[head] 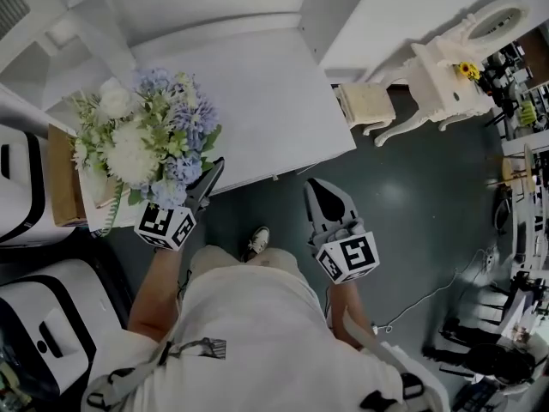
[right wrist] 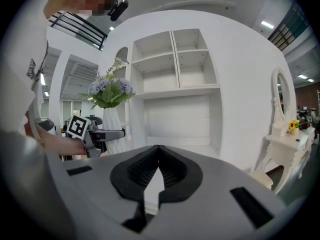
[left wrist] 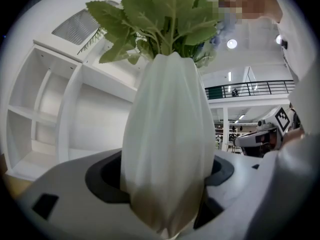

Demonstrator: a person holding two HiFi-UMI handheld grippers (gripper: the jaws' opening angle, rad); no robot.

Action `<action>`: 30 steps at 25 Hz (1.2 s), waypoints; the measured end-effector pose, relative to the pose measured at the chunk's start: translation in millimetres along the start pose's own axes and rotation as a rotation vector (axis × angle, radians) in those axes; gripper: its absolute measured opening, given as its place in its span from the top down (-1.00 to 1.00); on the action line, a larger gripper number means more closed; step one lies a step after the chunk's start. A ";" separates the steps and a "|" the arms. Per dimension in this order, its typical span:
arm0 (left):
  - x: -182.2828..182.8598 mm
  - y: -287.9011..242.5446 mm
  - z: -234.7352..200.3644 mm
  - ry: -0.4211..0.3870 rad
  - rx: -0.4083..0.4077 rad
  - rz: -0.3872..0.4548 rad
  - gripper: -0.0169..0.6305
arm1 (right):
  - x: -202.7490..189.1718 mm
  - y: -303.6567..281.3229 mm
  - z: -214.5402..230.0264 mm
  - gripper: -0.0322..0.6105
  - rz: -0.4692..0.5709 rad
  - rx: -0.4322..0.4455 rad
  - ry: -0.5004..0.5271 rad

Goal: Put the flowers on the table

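A bunch of white and blue flowers (head: 141,140) with green leaves stands in a white ribbed vase (left wrist: 167,144). My left gripper (head: 190,197) is shut on the vase's body and holds it upright in the air by the left front corner of the white table (head: 266,101). In the head view the blooms hide the vase and most of the jaws. My right gripper (head: 319,187) hovers over the dark floor in front of the table, shut with nothing in it. In the right gripper view the flowers (right wrist: 111,90) show at the left.
A white shelf unit (right wrist: 175,84) rises behind the table. To the right stand a white dressing table with a mirror (head: 446,75) and a stool (head: 369,110). White machines (head: 34,333) and a cardboard box (head: 64,178) crowd the left. A cable (head: 429,299) lies on the floor.
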State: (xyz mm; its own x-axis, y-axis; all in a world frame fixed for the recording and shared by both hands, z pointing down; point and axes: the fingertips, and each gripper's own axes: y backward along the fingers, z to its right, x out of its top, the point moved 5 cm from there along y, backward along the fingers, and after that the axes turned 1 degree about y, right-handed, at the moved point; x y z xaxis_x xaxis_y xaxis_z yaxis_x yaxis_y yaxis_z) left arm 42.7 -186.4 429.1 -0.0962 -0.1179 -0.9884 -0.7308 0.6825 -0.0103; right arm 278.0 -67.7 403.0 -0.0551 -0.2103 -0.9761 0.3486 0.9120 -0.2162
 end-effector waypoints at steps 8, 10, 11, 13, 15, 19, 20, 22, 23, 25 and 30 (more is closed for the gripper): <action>-40.5 -31.8 -18.6 -0.029 0.006 -0.047 -0.28 | -22.6 -23.9 9.6 0.87 -0.056 0.012 -0.011; -60.3 -51.1 -26.0 -0.036 0.003 -0.060 -0.28 | -34.6 -36.6 19.9 0.87 -0.073 0.015 -0.007; -67.2 -55.4 -30.7 -0.039 0.001 -0.064 -0.28 | -38.1 -41.3 20.1 0.87 -0.081 0.016 -0.004; -78.1 -58.4 -38.4 -0.038 -0.003 -0.064 -0.28 | -41.5 -46.2 16.9 0.87 -0.091 0.014 -0.002; -86.0 -61.0 -43.3 -0.038 -0.004 -0.067 -0.28 | -44.4 -47.0 12.9 0.87 -0.100 0.009 -0.004; -97.2 -65.5 -53.8 -0.053 -0.016 -0.083 -0.28 | -54.1 -47.9 -0.2 0.87 -0.129 -0.007 -0.015; -99.3 -66.1 -56.0 -0.058 -0.022 -0.085 -0.28 | -56.4 -47.8 -4.2 0.87 -0.135 -0.012 -0.019; -102.3 -65.9 -58.8 -0.064 -0.036 -0.092 -0.28 | -59.2 -46.0 -13.3 0.87 -0.146 -0.022 -0.030; -103.5 -65.2 -59.4 -0.066 -0.043 -0.098 -0.28 | -59.6 -44.6 -18.2 0.87 -0.150 -0.027 -0.034; -106.5 -63.1 -60.7 -0.068 -0.055 -0.109 -0.28 | -59.4 -42.1 -27.8 0.87 -0.158 -0.036 -0.042; -113.4 -58.3 -66.8 -0.065 -0.056 -0.110 -0.28 | -58.1 -35.3 -45.4 0.87 -0.172 -0.064 -0.055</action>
State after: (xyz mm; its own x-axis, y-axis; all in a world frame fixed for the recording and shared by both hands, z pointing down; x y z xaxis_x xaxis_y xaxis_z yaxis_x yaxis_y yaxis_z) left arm 51.1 -260.9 551.9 0.0291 -0.1413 -0.9895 -0.7712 0.6266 -0.1122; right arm 226.4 -71.7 466.4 -0.0568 -0.3820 -0.9224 0.2783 0.8812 -0.3821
